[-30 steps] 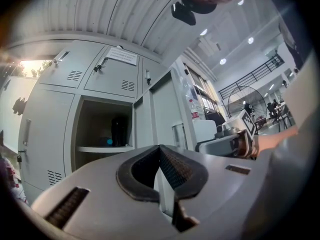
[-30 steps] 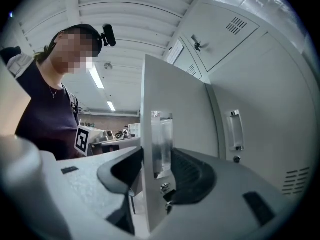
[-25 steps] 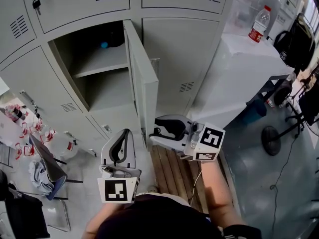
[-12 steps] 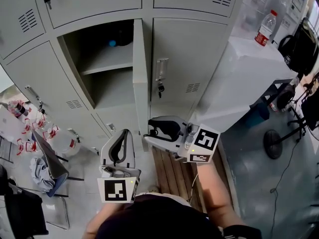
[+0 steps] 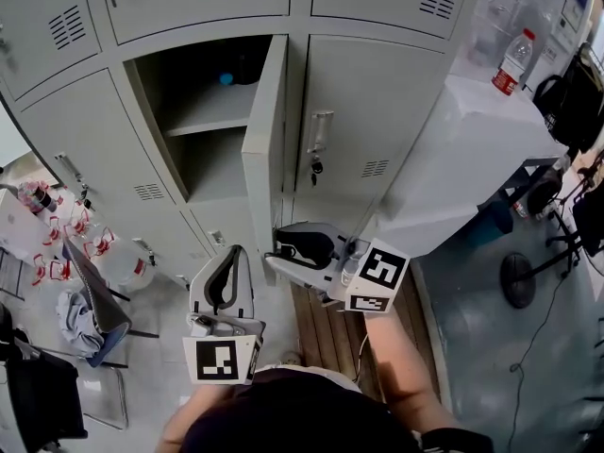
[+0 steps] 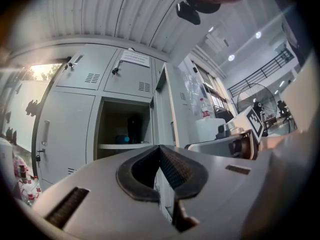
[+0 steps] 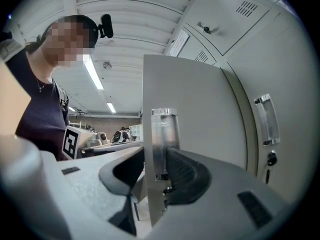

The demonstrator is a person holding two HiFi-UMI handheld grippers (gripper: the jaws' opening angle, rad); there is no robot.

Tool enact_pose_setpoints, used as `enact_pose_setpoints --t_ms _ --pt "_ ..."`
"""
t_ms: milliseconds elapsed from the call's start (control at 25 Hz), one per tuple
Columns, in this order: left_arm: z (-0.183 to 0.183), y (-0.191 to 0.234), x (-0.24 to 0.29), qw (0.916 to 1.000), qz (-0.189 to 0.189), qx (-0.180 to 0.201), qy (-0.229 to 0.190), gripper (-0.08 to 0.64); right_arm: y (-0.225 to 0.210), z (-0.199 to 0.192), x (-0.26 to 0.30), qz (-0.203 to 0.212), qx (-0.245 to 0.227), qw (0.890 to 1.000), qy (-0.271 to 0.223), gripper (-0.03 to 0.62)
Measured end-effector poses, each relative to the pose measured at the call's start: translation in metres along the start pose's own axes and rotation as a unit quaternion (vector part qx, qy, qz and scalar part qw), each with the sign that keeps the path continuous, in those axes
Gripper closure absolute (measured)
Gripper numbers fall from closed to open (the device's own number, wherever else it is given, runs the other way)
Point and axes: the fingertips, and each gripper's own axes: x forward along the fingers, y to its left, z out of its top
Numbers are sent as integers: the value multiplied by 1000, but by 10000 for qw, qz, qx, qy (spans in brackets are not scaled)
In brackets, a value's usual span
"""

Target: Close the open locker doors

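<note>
Grey metal lockers (image 5: 377,111) fill the wall ahead, seen from above. One locker door (image 5: 267,149) stands open, hinged along the right edge of its compartment (image 5: 203,130), with its free edge swung out towards me.

The right tongs (image 5: 276,245) straddle that free edge at the door's metal handle (image 7: 164,134). Their jaws have just been closing but are not yet clamped: one pad lies against the handle, and the other stands off the panel. The left tongs (image 5: 234,253) hang low, near the open compartment's lower edge, jaws together on nothing.

Risks, as I judge them: with the grip this loose, the door edge could slip out on the push. If I swing the door home with one jaw behind the panel, that jaw may get pinched against the frame. The left tongs seem near the door's path and might block it. A soft push may leave the door unlatched and let it drift back.

Counted: one open door, one shelf (image 5: 203,119) inside it, two tongs, two hanging keys, and one water bottle (image 5: 514,61) on the white counter (image 5: 472,130) at the lockers' right edge.
</note>
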Motion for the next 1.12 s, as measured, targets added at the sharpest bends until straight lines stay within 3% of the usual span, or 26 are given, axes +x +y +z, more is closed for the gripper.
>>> enact_pose_setpoints --t_ms 840,1120 --pt "-3 64 -18 9988 481 -14 54 558 2 -4 64 -438 -108 9988 -209 482" --pt "-6 83 -20 9994 351 -1 46 558 -3 -6 95 -557 -171 9982 -170 485"
